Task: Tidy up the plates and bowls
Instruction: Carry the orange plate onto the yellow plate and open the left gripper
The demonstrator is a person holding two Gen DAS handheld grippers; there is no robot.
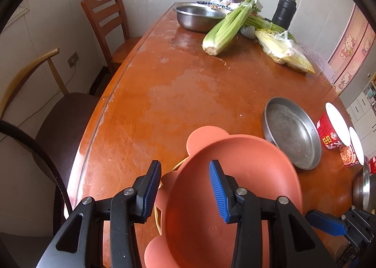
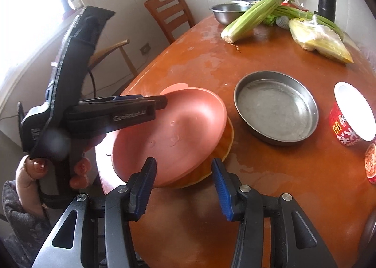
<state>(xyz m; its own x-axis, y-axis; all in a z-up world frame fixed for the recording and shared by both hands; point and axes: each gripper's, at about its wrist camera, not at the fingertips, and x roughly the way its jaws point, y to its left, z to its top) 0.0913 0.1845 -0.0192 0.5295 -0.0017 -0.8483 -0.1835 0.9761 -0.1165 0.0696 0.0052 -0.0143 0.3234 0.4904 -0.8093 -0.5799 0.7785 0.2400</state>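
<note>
A worn orange-brown bench (image 2: 270,174) fills a pale-walled room with chairs at its edge; near its front corner a pink bowl (image 2: 174,134) sits tilted on a yellow dish (image 2: 221,150), not nested flat; a steel pan (image 2: 277,108) lies just beside it. The left hand-held gripper (image 1: 185,188) straddles the bowl's rim, jaws apart, pads not plainly pressing; the right hand-held gripper (image 2: 183,188) hangs part-open and empty. Best to close squarely on the rim, then lift level, lest the bowl slide off.
</note>
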